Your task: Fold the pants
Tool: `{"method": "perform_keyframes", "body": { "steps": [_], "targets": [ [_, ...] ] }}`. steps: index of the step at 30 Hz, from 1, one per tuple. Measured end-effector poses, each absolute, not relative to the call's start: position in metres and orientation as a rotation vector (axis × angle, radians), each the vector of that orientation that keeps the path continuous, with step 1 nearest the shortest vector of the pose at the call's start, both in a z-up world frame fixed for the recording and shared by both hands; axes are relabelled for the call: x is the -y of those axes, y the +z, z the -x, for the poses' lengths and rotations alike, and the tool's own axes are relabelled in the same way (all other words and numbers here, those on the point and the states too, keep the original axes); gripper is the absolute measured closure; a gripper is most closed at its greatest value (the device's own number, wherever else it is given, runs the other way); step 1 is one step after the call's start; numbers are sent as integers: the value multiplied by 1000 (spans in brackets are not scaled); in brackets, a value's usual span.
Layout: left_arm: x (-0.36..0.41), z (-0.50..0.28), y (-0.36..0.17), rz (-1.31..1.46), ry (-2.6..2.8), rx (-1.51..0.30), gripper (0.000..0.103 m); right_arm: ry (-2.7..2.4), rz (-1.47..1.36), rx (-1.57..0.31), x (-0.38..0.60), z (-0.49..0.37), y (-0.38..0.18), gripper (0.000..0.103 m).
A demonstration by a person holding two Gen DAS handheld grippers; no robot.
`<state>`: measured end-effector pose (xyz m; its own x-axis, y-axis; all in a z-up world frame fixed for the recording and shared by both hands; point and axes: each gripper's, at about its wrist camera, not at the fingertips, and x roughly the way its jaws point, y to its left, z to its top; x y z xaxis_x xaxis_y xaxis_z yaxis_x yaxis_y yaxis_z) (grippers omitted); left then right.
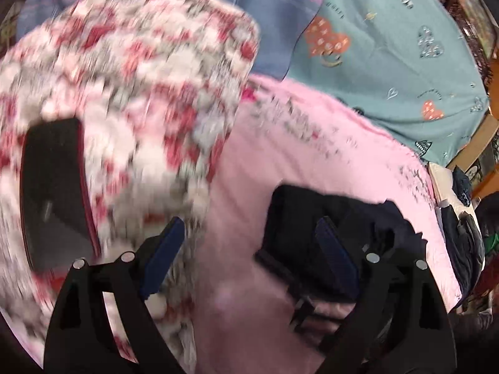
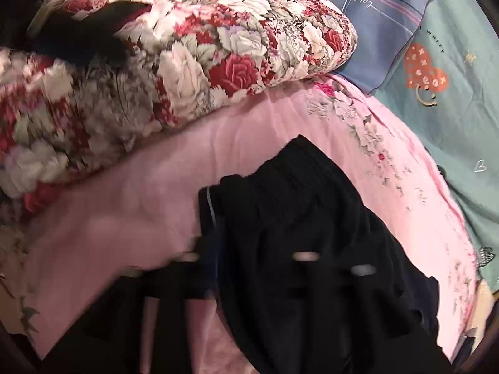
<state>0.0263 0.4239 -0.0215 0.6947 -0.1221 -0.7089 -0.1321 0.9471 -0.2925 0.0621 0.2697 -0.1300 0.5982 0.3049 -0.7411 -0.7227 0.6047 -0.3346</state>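
The dark pants [image 2: 296, 218] lie bunched on a pink blanket [image 2: 124, 218], ribbed waistband toward the far side. In the right wrist view they drape over my right gripper [image 2: 249, 268], whose fingers are blurred and mostly covered; whether it grips the cloth is unclear. In the left wrist view my left gripper [image 1: 249, 255] is open and empty, blue pads [image 1: 165, 249] wide apart above the pink blanket [image 1: 280, 155]. The right gripper with the dark pants [image 1: 312, 218] shows just beyond its right finger.
A folded floral quilt [image 2: 218, 50] lies at the left with a dark flat object [image 1: 53, 193] on it. A blue plaid pillow [image 2: 389, 9] and teal heart-print sheet [image 1: 389, 62] lie behind. Dark clothes [image 1: 461, 233] sit at the right edge.
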Motion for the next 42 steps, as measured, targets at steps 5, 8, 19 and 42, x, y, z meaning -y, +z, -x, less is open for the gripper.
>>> {"method": "perform_keyframes", "body": {
  "steps": [5, 8, 19, 42],
  "targets": [
    [-427, -45, -14, 312, -18, -804, 15, 670, 740, -712, -286, -58, -148, 53],
    [-424, -67, -19, 285, -57, -863, 15, 607, 826, -701, -300, -61, -165, 42],
    [-368, -185, -74, 204, -355, -1170, 17, 569, 733, -652, -287, -58, -146, 74],
    [-285, -180, 12, 259, -481, -1147, 74, 482, 538, -455, -228, -27, -72, 74]
  ]
}}
